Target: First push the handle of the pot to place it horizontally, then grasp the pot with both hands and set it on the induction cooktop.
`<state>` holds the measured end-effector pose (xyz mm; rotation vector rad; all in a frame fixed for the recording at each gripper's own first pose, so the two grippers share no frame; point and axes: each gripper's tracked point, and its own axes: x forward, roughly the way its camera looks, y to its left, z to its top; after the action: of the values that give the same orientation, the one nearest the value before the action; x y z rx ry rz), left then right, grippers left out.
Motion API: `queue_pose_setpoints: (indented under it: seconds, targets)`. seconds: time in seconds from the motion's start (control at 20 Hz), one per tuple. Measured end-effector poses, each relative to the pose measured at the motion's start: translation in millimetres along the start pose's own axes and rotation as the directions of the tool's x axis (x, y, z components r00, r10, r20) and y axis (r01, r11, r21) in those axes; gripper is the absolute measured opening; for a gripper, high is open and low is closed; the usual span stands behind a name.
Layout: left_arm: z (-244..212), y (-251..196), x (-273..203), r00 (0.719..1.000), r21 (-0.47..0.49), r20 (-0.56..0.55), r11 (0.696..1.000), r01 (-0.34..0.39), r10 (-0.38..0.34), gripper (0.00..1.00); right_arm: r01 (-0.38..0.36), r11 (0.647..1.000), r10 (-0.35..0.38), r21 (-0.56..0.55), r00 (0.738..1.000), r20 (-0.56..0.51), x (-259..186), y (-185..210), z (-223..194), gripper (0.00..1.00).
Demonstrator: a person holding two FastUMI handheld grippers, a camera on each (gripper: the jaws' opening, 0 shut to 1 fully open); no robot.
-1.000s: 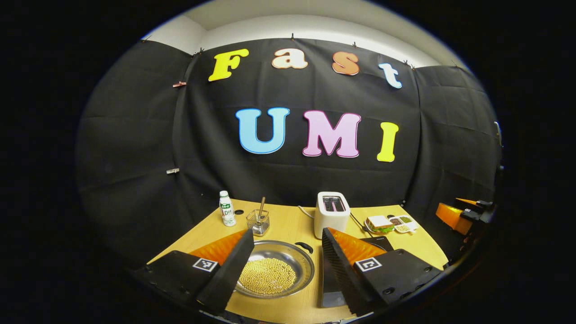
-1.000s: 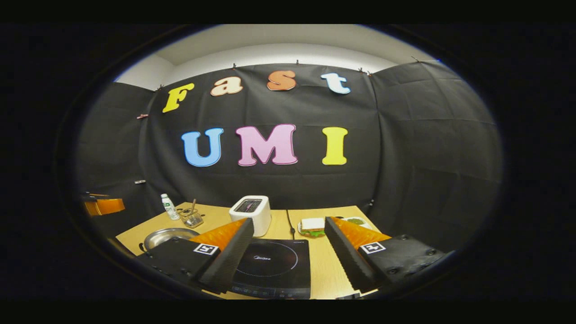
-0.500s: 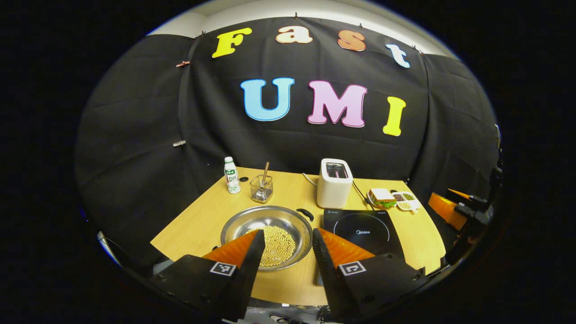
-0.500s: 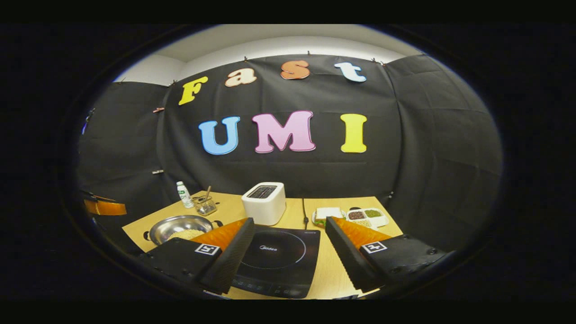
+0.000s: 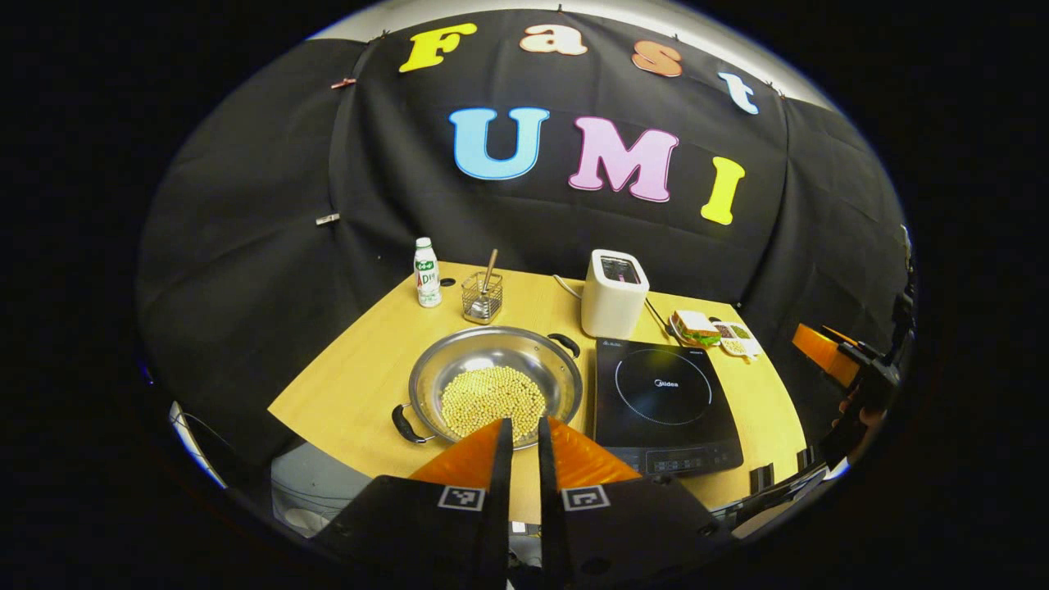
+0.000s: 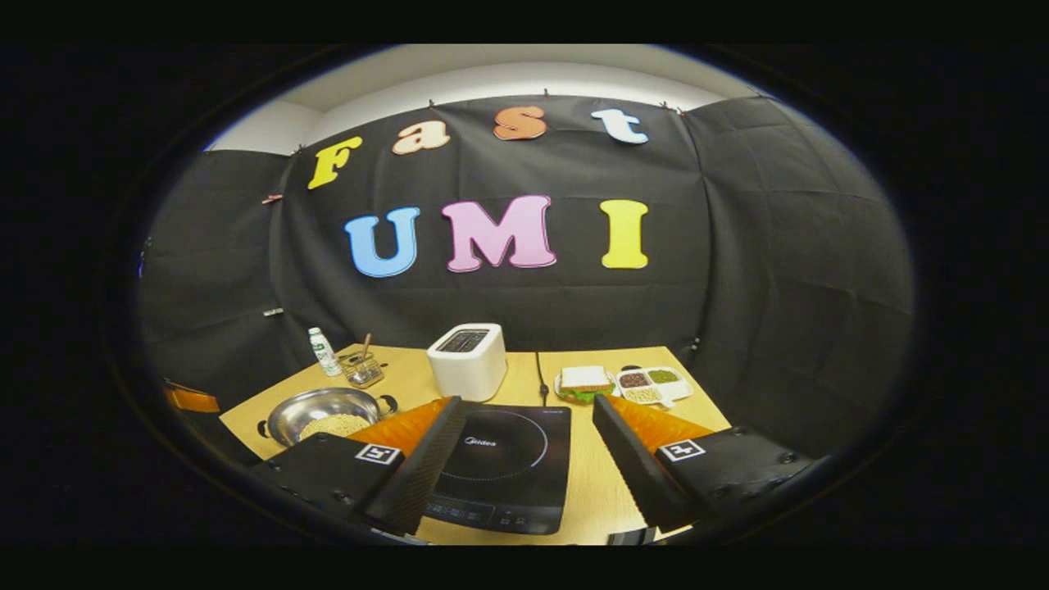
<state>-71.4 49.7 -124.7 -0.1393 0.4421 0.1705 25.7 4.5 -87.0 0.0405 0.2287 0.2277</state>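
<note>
A: Where's the pot (image 5: 496, 385)?
B: On the table (image 5: 352, 385), just left of the induction cooktop (image 5: 664, 393).
A: Fingers?
B: Left gripper (image 5: 525, 438) nearly closed, empty; right gripper (image 6: 524, 447) spread wide.

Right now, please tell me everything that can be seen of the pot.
The pot is a wide, shallow, round pan of shiny metal with two small black loop handles, one at its near left, one at its far right. A heap of pale yellow beans covers its bottom. It sits flat on the wooden table, just left of the black induction cooktop. No claw touches it.
</note>
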Motion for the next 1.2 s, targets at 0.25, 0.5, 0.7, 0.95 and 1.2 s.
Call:
queue_pose_setpoints:
  seconds: [0.25,0.5,0.7,0.95,1.2]
  targets:
    - [-12.5,38.8,18.6,0.998,-0.030,-0.036,0.998,0.059,-0.060,0.10,0.072,0.997,-0.072,-0.036,0.997,0.001,-19.4,11.9,-1.8,0.98]
    - [-43.2,73.5,51.1,0.978,-0.120,-0.124,0.981,0.153,-0.168,0.05,0.152,0.987,-0.152,-0.052,0.988,0.009,-36.2,28.9,-3.2,0.98]
    - [-65.1,97.5,73.9,0.956,-0.117,-0.179,0.970,0.215,-0.233,0.05,0.195,0.979,-0.196,-0.060,0.981,0.001,-43.5,46.0,-7.7,0.98]
    - [-85.3,104.0,93.7,0.912,-0.149,-0.252,0.944,0.295,-0.325,0.05,0.214,0.976,-0.215,-0.050,0.976,-0.029,-50.1,74.4,-19.8,0.98]
    - [-106.8,102.2,117.6,0.871,-0.123,-0.330,0.931,0.343,-0.365,0.05,0.216,0.973,-0.220,-0.087,0.975,-0.036,-58.6,93.5,-30.9,0.98]
